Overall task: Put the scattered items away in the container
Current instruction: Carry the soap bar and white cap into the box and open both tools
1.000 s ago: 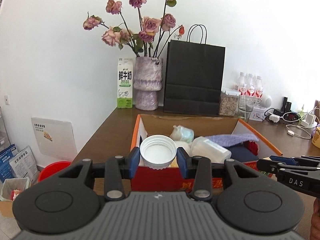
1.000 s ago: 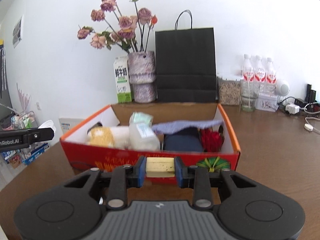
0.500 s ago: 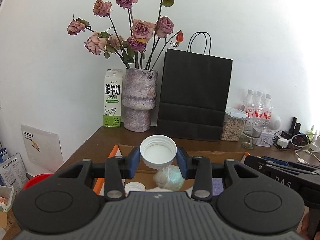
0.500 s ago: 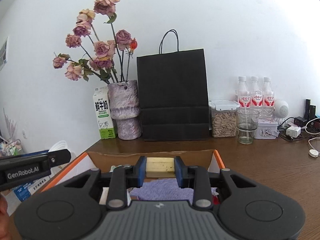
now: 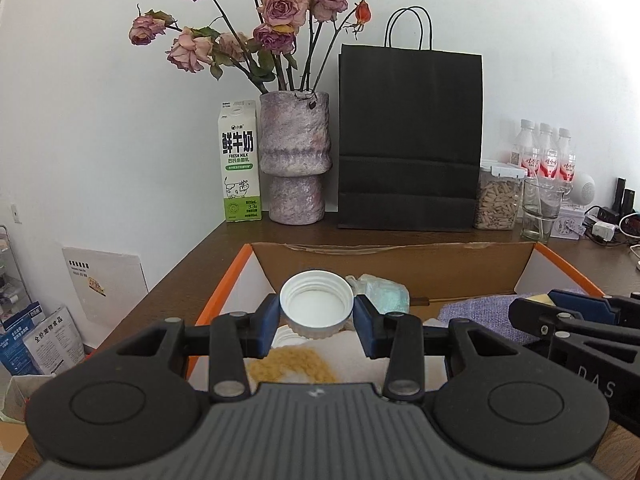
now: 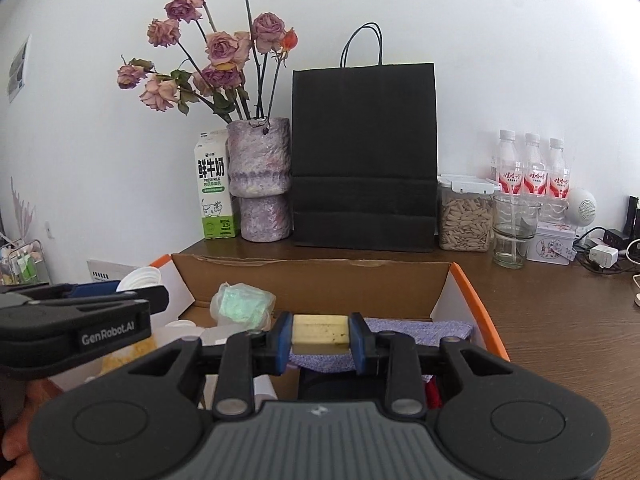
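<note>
My left gripper (image 5: 317,312) is shut on a white screw cap (image 5: 316,303), held open side up over the left part of the orange cardboard box (image 5: 394,268). My right gripper (image 6: 319,335) is shut on a yellowish block (image 6: 319,329) and hovers over the box (image 6: 312,284) above a purple cloth (image 6: 416,326). Each gripper shows at the edge of the other's view. In the box lie a yellow fluffy item (image 5: 286,362), a clear wrapped greenish packet (image 6: 242,306) and other white items.
Along the wall stand a milk carton (image 5: 239,162), a vase of dried roses (image 5: 295,160), a black paper bag (image 5: 410,140), a jar of seeds (image 5: 500,198), glasses, water bottles (image 6: 530,172) and chargers with cables. The brown table (image 6: 560,320) runs to the right of the box.
Both grippers moved forward from in front of the box to above its inside, still holding the cap and the block. The view rose, then tilted down into the box.
</note>
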Tool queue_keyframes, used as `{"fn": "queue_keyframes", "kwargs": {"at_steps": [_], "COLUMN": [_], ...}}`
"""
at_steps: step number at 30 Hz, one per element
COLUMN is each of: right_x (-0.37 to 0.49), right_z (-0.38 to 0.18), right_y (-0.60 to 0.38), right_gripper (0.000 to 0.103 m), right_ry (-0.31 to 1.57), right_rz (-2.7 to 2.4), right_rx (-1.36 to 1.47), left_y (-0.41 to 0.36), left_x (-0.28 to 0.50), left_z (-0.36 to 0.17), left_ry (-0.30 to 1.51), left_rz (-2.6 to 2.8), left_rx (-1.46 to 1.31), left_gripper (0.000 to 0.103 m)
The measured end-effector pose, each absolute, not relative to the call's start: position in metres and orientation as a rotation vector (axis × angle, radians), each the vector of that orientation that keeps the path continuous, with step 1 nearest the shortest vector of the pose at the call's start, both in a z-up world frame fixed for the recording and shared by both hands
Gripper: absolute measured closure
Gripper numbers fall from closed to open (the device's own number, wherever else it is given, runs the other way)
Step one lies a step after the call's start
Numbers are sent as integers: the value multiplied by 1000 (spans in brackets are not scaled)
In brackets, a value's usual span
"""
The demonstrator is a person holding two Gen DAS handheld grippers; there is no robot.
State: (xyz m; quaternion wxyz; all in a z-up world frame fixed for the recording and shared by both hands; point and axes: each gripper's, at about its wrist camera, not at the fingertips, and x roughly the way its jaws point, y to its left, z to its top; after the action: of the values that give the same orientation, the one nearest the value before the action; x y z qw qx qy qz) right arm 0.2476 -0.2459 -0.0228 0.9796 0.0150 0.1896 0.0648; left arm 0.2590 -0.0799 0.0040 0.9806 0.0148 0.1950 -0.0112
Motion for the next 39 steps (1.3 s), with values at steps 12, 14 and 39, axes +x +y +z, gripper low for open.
{"fn": "queue_keyframes", "kwargs": {"at_steps": [12,14,39], "right_x": [250,249,209], "right_z": [-24,-23,-6], "right_y": [-248,-248,-253], "right_gripper": [74,74,0], "right_ry": [394,393,251], "right_rz": [104,101,43], "right_rx": [31,29,28], "left_y": [-79,-79,-77], "left_x": [262,261,230], "left_z": [0,1,11], "left_ry": [418,412,271], "left_rz": [-21,-16,8], "left_rx": [33,36,31], "left_gripper": [62,55,0]}}
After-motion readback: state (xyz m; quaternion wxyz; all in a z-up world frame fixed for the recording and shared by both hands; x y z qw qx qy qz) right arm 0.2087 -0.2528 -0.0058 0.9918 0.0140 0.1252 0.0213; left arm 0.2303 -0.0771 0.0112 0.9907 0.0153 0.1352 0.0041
